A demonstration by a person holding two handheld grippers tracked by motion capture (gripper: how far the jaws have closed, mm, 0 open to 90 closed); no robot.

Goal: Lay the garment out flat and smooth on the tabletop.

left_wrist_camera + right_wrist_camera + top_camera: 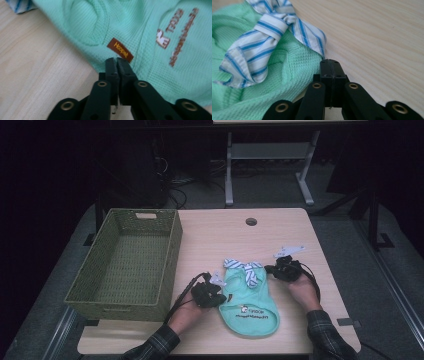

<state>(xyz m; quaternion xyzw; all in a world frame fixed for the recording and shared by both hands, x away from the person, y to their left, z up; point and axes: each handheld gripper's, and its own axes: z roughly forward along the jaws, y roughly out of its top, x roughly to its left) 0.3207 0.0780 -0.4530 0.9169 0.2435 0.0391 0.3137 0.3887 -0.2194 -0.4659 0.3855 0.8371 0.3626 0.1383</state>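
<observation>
Soft, light mint garment (pixel 248 297): left tool (pixel 216 296) pinches its 9 o'clock edge, right tool (pixel 272 269) its 2 o'clock edge w/ jaws together.

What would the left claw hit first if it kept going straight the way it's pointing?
The left claw, jaws shut, already sits at the edge of the mint green garment. Going straight on, it would likely meet the small brown label first, though depth is hard to judge.

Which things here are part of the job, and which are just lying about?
In the job: mint green garment with striped tie; left gripper and right gripper, each shut at an edge of it.
Lying about: woven basket; table.
</observation>
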